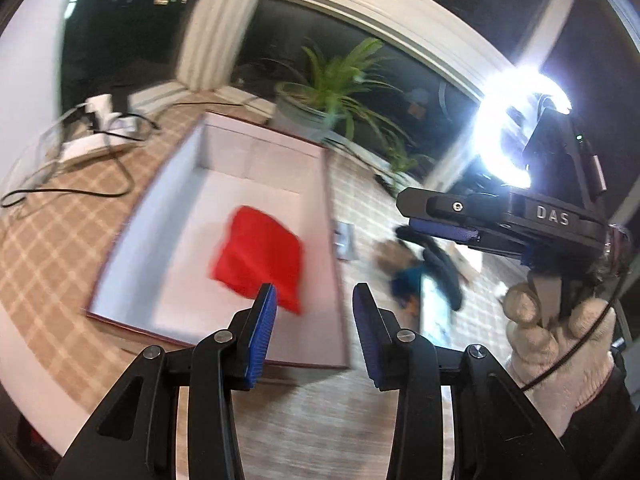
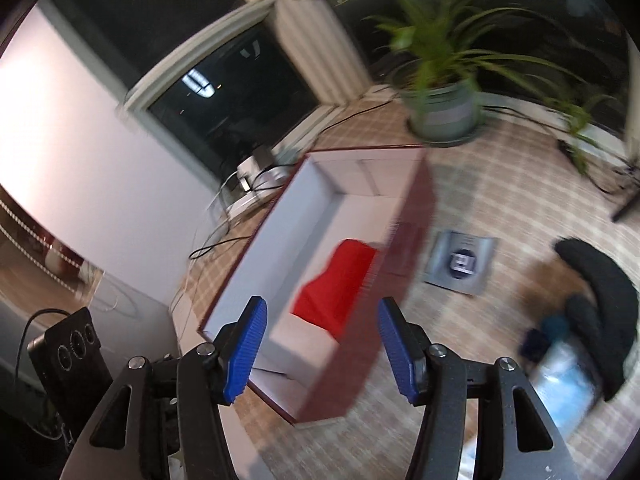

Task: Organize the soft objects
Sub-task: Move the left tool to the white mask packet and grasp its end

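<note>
A red soft cloth [image 1: 260, 258] lies inside an open white-lined box with dark red walls [image 1: 160, 208]; both show in the right wrist view too, the cloth [image 2: 340, 284] in the box [image 2: 416, 216]. My left gripper [image 1: 314, 336] is open and empty, just above the box's near edge. My right gripper [image 2: 320, 348] is open and empty over the box's near end; it shows side-on in the left wrist view [image 1: 440, 216]. A pile of soft things, a black piece [image 2: 600, 292] and blue pieces [image 2: 552, 332], lies on the checked cloth to the right of the box.
A potted green plant [image 2: 440, 108] stands behind the box by the dark windows. Cables and a white power strip [image 1: 96, 128] lie at the left. A small grey square tag [image 2: 460, 260] lies between the box and the pile. A bright ring light [image 1: 516, 128] glares at the right.
</note>
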A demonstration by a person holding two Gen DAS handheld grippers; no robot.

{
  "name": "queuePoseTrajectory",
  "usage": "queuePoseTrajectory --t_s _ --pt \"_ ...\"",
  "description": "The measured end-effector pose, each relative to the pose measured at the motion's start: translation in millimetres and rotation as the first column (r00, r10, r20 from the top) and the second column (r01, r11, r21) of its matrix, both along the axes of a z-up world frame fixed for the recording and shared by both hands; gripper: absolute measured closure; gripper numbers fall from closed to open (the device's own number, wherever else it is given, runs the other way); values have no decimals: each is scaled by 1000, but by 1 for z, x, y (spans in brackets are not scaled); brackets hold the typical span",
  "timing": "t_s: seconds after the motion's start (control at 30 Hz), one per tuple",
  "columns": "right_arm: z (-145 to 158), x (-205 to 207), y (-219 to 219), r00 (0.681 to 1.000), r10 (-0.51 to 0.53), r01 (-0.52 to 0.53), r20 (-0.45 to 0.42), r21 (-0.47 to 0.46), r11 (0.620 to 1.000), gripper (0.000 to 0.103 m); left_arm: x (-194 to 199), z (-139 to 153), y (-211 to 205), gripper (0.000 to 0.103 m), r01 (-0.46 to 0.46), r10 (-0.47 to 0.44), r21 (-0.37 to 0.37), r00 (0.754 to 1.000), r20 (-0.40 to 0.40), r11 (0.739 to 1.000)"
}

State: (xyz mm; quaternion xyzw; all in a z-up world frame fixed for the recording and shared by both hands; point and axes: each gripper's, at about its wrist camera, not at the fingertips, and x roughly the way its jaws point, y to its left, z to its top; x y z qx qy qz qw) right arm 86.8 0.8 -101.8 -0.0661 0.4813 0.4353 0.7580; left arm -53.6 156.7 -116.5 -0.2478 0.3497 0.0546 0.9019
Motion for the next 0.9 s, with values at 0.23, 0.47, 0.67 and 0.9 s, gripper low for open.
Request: queuePoseTrajectory --t_s 0.23,0.47,0.67,0.9 --pt "13 18 -88 988 -152 152 0 25 988 43 22 5 -57 64 168 -168 -42 986 10 985" --pt "16 24 -166 966 -259 258 4 20 966 43 69 -17 -109 63 304 -312 -147 949 -37 941" --pt "9 31 -219 942 -336 337 -21 24 941 43 109 -49 -135 63 320 -352 -240 930 -104 916" --pt "-1 38 -255 922 -386 387 -40 25 922 43 131 -65 -146 63 312 -354 -240 922 -158 919"
